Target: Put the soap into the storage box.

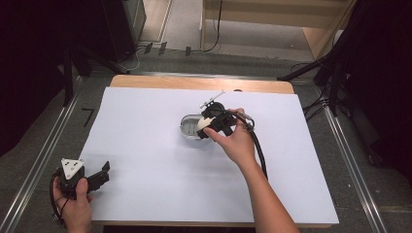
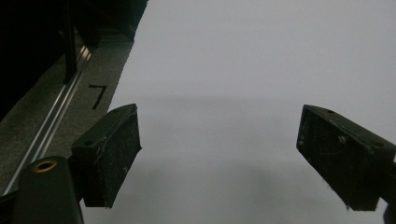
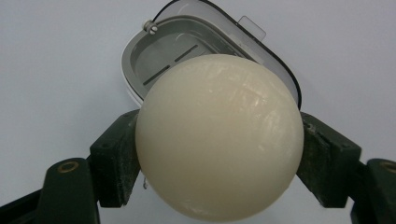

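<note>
A cream-white ball [image 3: 218,137] sits between the two black jaws of my right gripper [image 3: 219,158], which is shut on it. From above, the ball [image 1: 204,124] and the right gripper [image 1: 208,127] hang just over the right edge of a small oval grey container [image 1: 189,127] at the middle of the table. Its open grey hollow [image 3: 161,63] with a clear lid lies right behind the ball. My left gripper [image 1: 103,174] rests at the table's front left corner. Its jaws stand wide apart over bare white sheet [image 2: 219,158].
A white sheet [image 1: 145,160] covers the wooden table [image 1: 194,83]. Metal rails run along the floor at both sides, and dark stands rise at the back left and right. A black cable [image 1: 260,153] trails from the right gripper along the forearm.
</note>
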A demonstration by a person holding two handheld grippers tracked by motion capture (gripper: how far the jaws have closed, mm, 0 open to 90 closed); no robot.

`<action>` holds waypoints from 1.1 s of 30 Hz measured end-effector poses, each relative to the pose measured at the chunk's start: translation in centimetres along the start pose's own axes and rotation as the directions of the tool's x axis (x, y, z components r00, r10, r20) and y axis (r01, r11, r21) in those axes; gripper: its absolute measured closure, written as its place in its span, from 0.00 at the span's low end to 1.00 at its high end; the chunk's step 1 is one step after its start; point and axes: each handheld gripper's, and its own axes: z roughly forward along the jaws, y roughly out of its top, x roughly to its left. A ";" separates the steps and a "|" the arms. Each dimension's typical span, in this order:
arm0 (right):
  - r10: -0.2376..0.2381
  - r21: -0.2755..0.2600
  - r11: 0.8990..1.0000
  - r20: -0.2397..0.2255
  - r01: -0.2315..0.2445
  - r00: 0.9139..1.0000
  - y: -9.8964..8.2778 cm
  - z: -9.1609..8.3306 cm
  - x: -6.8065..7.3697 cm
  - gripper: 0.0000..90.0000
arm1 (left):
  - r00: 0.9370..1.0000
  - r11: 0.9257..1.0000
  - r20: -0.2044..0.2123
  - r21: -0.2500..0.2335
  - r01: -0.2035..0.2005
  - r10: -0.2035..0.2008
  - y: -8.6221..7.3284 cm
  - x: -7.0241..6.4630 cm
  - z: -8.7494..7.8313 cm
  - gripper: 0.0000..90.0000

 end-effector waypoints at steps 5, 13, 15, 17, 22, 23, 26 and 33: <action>0.000 -0.003 1.000 0.002 0.000 1.000 0.5 0.3 0.1 0.28 | 1.000 1.000 -0.003 0.003 0.000 0.000 0.0 0.0 0.0 0.16; 0.005 0.001 1.000 -0.001 -0.005 1.000 1.3 0.9 0.3 0.28 | 1.000 1.000 -0.002 0.004 0.000 0.000 0.0 0.0 0.0 0.16; 0.011 0.003 1.000 0.001 -0.011 1.000 1.4 1.1 0.3 0.28 | 1.000 1.000 -0.002 0.005 0.000 0.000 0.0 0.0 0.0 0.16; 0.017 0.002 1.000 -0.001 -0.017 1.000 1.5 1.3 0.3 0.28 | 1.000 1.000 -0.002 0.004 0.000 0.000 0.0 0.0 0.0 0.16; 0.016 0.009 1.000 0.004 -0.016 1.000 1.7 1.7 0.3 0.28 | 1.000 1.000 -0.002 0.005 -0.003 0.003 0.0 0.0 0.0 0.16; 0.016 0.011 1.000 0.005 -0.016 1.000 1.8 1.8 0.2 0.28 | 1.000 1.000 -0.002 0.004 -0.002 0.002 0.0 0.0 0.0 0.16; 0.019 0.013 1.000 0.002 -0.019 1.000 1.8 2.0 0.2 0.28 | 1.000 1.000 -0.002 0.004 -0.002 0.002 0.0 0.0 0.0 0.16; 0.034 0.022 0.999 0.005 -0.034 0.999 2.1 2.7 0.2 0.28 | 1.000 1.000 -0.001 0.004 -0.004 0.004 0.0 0.0 0.0 0.16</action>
